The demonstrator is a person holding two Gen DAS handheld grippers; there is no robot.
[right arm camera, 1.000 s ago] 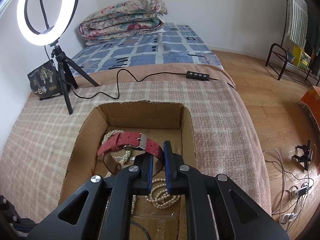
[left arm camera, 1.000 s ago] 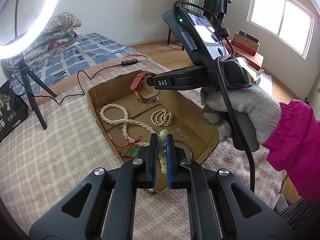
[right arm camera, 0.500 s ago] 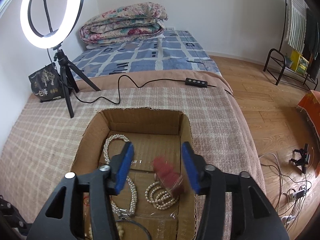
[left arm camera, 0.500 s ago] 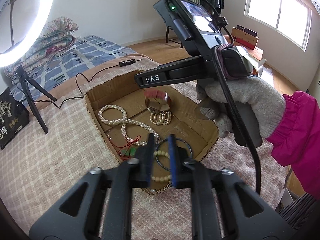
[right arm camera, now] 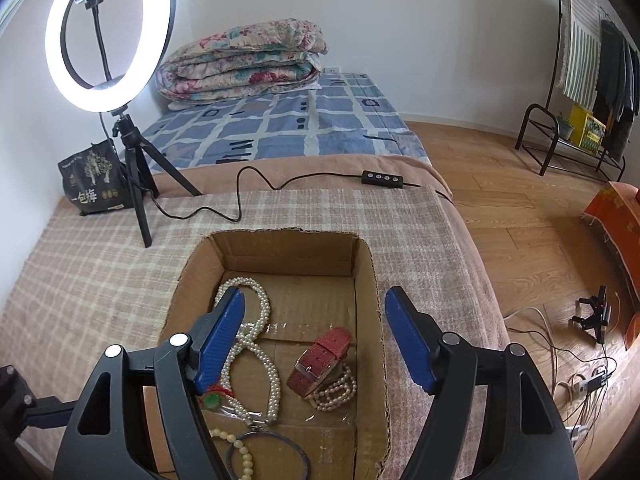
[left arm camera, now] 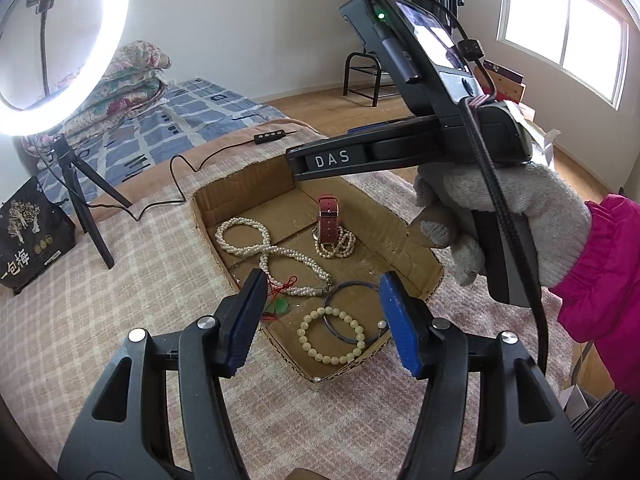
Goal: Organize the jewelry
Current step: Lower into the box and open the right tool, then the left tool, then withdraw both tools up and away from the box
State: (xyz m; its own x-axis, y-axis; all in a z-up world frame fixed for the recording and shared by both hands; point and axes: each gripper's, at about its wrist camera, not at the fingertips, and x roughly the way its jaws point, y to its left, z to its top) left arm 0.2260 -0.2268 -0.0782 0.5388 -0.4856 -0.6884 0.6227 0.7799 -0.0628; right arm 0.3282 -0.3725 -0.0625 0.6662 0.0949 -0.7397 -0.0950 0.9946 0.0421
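A shallow cardboard box (left arm camera: 400,224) (right arm camera: 366,276) lies on the plaid blanket and holds the jewelry. A red watch strap (left arm camera: 328,220) (right arm camera: 322,360) rests on a small pearl bracelet (left arm camera: 340,245) (right arm camera: 336,392). A long pearl necklace (left arm camera: 260,246) (right arm camera: 256,344), a cream bead bracelet (left arm camera: 332,336) (right arm camera: 240,448), a dark bangle (left arm camera: 348,312) (right arm camera: 272,456) and a green pendant on red cord (left arm camera: 280,304) (right arm camera: 214,398) lie beside them. My left gripper (left arm camera: 322,320) is open and empty above the box's near end. My right gripper (right arm camera: 316,336) is open and empty above the box.
A lit ring light on a tripod (right arm camera: 108,36) (left arm camera: 60,40) stands at the back left, its cable and remote (right arm camera: 382,179) across the blanket. A black snack bag (right arm camera: 94,178) sits by the wall. Folded quilts (right arm camera: 244,60) lie on the bed behind.
My right gripper opened and dropped the red watch strap into the box. My left gripper opened and released the cream bead bracelet into the box's near end. Both grippers rose.
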